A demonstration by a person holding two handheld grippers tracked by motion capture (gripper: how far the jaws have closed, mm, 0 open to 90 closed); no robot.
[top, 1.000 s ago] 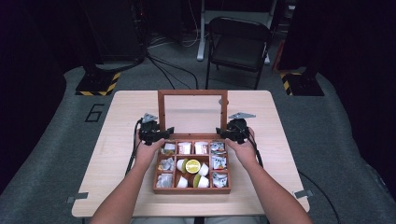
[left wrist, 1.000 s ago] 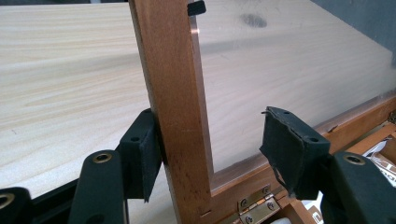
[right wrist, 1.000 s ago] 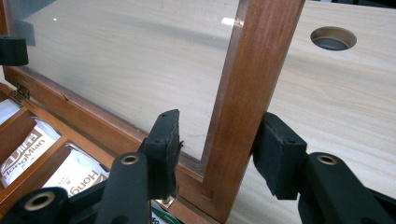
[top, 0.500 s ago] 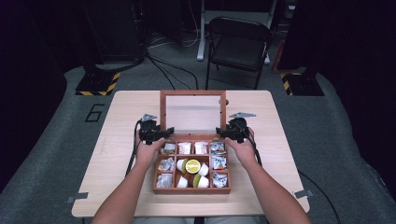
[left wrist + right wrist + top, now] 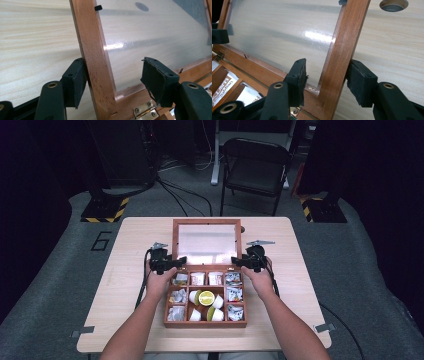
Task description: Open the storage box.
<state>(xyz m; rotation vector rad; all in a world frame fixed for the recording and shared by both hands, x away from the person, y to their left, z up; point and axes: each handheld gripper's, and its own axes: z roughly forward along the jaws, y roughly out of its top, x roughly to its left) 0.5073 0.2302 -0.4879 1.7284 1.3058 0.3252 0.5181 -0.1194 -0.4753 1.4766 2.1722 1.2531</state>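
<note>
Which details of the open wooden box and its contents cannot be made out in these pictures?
- Print on the small packets in the brown wooden compartment box: high view, too small.
- Writing on the silver packet: right gripper view, cut by the edge.
- Brass hinge: left gripper view, partly cut off at the bottom edge.

Both tools — left (image 5: pixel 172 263), right (image 5: pixel 240 261) — have loosened on the lid (image 5: pixel 206 242).

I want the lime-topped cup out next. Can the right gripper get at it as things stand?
Probably yes: the lid stands open, the cup lies uncovered mid-box, and the right gripper, its jaws just loosened around the lid's frame, is close by.
</note>
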